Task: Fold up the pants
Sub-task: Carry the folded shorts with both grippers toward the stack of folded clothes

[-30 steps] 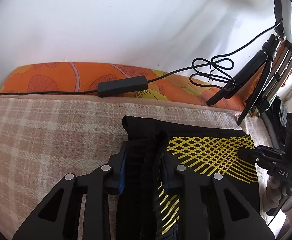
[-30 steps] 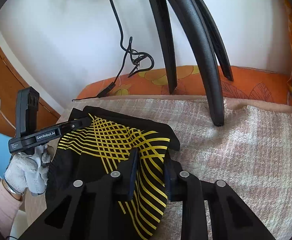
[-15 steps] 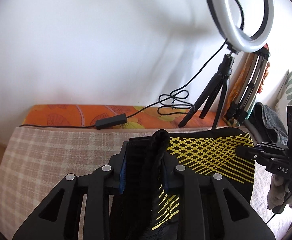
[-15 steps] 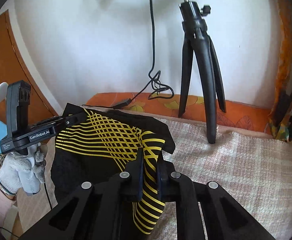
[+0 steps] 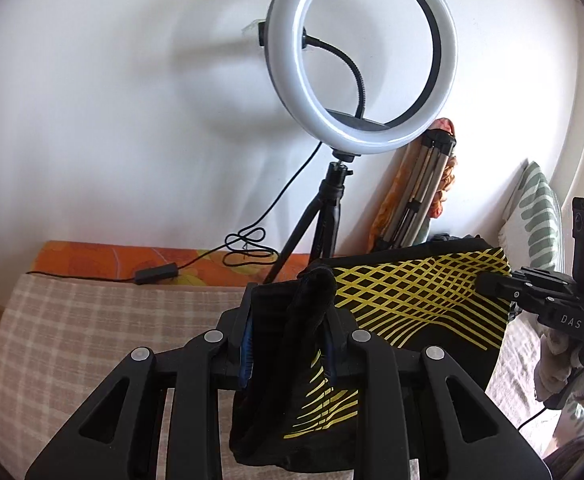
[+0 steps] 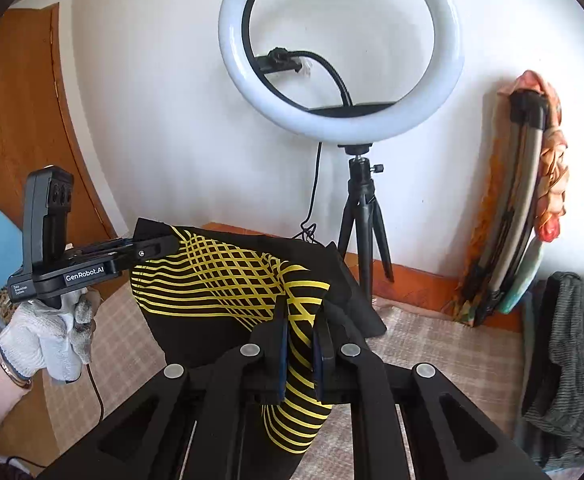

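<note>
Above the bed (image 5: 92, 320), left gripper (image 5: 290, 344) and right gripper (image 6: 300, 354) each pinching pants (image 5: 412, 304).

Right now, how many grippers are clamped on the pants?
2. The left gripper pinches a bunched black edge of the pants; the right gripper pinches the yellow-striped edge at the opposite end. The garment hangs stretched between them above the bed.

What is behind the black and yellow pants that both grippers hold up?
Behind the pants stand the ring light tripod and the white wall. The pants hide part of the checked cover and the orange edge behind it.
</note>
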Motion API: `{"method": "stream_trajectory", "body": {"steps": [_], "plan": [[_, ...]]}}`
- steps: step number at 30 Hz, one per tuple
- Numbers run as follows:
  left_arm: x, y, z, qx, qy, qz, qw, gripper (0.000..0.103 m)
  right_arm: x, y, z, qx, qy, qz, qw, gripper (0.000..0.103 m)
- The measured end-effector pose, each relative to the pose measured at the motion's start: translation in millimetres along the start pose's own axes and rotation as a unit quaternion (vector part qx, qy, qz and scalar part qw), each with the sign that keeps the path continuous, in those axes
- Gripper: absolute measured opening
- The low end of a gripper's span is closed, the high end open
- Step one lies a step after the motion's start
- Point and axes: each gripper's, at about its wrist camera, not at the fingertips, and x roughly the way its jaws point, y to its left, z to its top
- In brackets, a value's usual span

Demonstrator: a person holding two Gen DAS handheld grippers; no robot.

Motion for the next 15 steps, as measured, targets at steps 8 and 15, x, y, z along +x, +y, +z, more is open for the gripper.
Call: {"method": "stream_trajectory", "body": {"steps": [8,15], "plan": [[34.0,-77.4,5.0,-0.009,0.0,-0.059,0.9982,0.025,-68.5,-52.5,17.5,-0.047,0.027,-0.034,0.998,0.007],[53.7,-137.0,13.3,-0.008,-0.012,-0.096,0.9953,0.025,-96.3,-123.3,30.0,-0.028,0.052,-0.032,0.998,0.007]]}}
